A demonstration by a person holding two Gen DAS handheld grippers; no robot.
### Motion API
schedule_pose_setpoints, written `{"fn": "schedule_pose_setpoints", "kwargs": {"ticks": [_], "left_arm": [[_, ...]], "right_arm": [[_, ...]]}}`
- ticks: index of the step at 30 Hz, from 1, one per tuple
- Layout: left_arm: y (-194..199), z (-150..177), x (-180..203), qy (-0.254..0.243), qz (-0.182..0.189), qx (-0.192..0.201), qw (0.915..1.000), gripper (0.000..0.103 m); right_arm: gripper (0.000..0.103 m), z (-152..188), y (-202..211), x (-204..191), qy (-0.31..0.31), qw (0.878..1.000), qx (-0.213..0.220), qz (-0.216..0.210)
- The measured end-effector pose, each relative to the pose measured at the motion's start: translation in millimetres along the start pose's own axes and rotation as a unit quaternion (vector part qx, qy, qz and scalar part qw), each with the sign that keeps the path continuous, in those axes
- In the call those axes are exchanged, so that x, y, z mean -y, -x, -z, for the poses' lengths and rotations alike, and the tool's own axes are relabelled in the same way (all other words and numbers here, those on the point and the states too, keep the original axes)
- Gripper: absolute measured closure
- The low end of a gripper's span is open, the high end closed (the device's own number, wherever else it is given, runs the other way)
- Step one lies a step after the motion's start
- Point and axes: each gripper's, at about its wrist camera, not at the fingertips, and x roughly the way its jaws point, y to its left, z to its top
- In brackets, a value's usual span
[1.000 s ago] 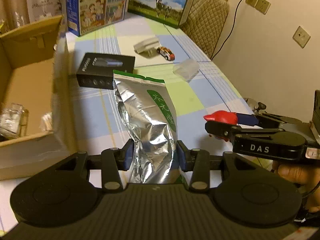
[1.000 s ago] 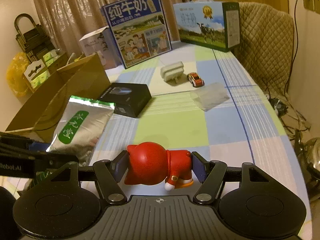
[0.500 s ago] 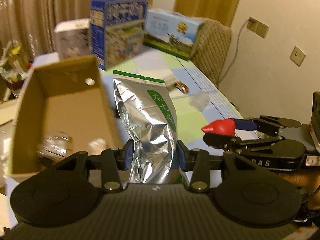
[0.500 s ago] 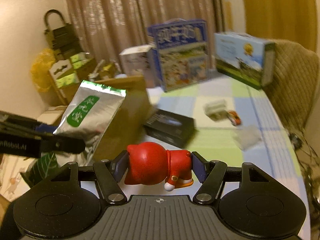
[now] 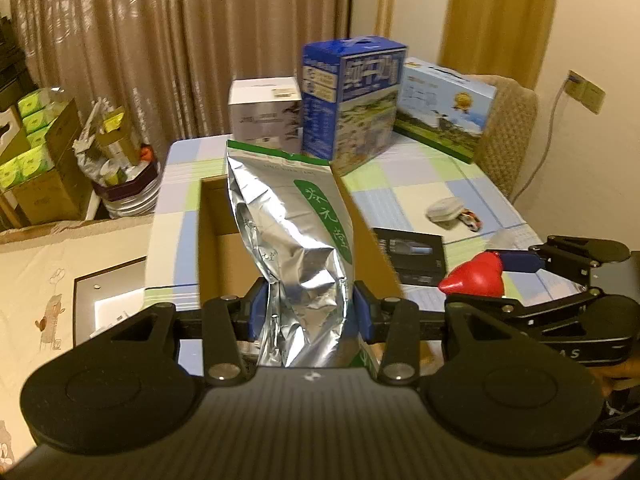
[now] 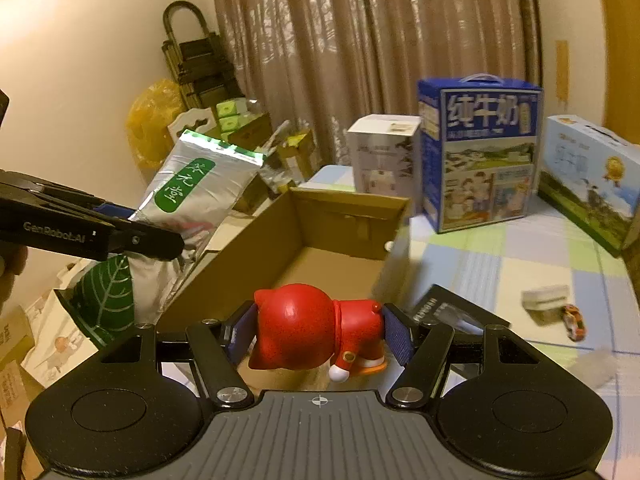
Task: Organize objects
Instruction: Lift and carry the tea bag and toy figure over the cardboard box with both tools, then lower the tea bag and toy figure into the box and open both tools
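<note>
My left gripper [image 5: 310,314] is shut on a silver foil tea bag [image 5: 294,248] with a green label and holds it upright above the open cardboard box [image 5: 212,248]. The bag also shows in the right wrist view [image 6: 192,200], left of the box [image 6: 340,236]. My right gripper [image 6: 320,336] is shut on a red toy figure [image 6: 308,330], held near the box's front edge. The figure [image 5: 474,276] and right gripper show at the right of the left wrist view.
On the checked tablecloth [image 6: 520,256] lie a black box [image 5: 414,254], a white object [image 5: 444,208] and a small toy car [image 6: 574,322]. Two milk cartons [image 6: 480,156] [image 5: 442,106] and a white box [image 6: 384,152] stand at the back. Stacked goods sit left of the table.
Both grippers have lifted and swung left with their loads, from over the tablecloth to over the cardboard box. The views now look more level at the curtain.
</note>
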Motion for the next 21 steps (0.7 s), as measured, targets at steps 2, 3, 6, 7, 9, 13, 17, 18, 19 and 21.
{"fn": "schedule_pose_setpoints", "kwargs": {"ticks": [2,3,6,7,9,13,17,18,19,21], "left_arm": [[-6.3,-0.8,-10.6,0.008,-0.001,-0.002,1.0,0.065],[-8.9,-1.0,-16.1,0.01,-0.001,-0.003,0.9999,0.065],[-21.6,-2.9,-24.8,0.014,-0.002,-0.007,0.9999,0.065],[-26.8,-3.8,-27.6,0.015,-0.001,-0.009,0.9998,0.065],[-36.3,-4.1,-31.1,0.016,0.002,-0.014,0.9998,0.065],[-54.6,-3.8,-33.2,0.014,0.005,-0.023,0.9996,0.065],[-68.2,-2.5,-36.8,0.017,0.009,-0.028,0.9994,0.064],[-71.1,-2.6,-37.7,0.017,0.009,-0.027,0.9994,0.064],[-74.3,-3.3,-38.0,0.018,0.009,-0.028,0.9994,0.063],[-78.6,-3.6,-40.3,0.022,0.003,-0.023,0.9995,0.052]], "right_arm": [[0.039,-3.1,-10.7,-2.6,0.001,1.0,-0.004,-0.003],[0.039,-4.1,-14.7,-3.6,0.001,1.0,-0.006,-0.005],[0.039,-8.6,-29.3,-4.0,0.002,1.0,-0.012,-0.007],[0.039,-9.2,-32.0,-2.7,0.0,1.0,-0.014,-0.008],[0.039,-10.3,-39.6,-2.4,-0.001,1.0,-0.018,-0.008],[0.039,-8.7,-49.9,-0.6,-0.001,1.0,-0.025,-0.008],[0.039,-7.1,-57.8,2.7,-0.004,1.0,-0.029,-0.006],[0.039,-7.0,-59.3,3.8,-0.005,1.0,-0.031,-0.005],[0.039,-6.5,-60.4,4.5,-0.007,0.999,-0.032,-0.004],[0.039,-5.8,-61.7,6.0,-0.01,0.999,-0.033,-0.004]]}}
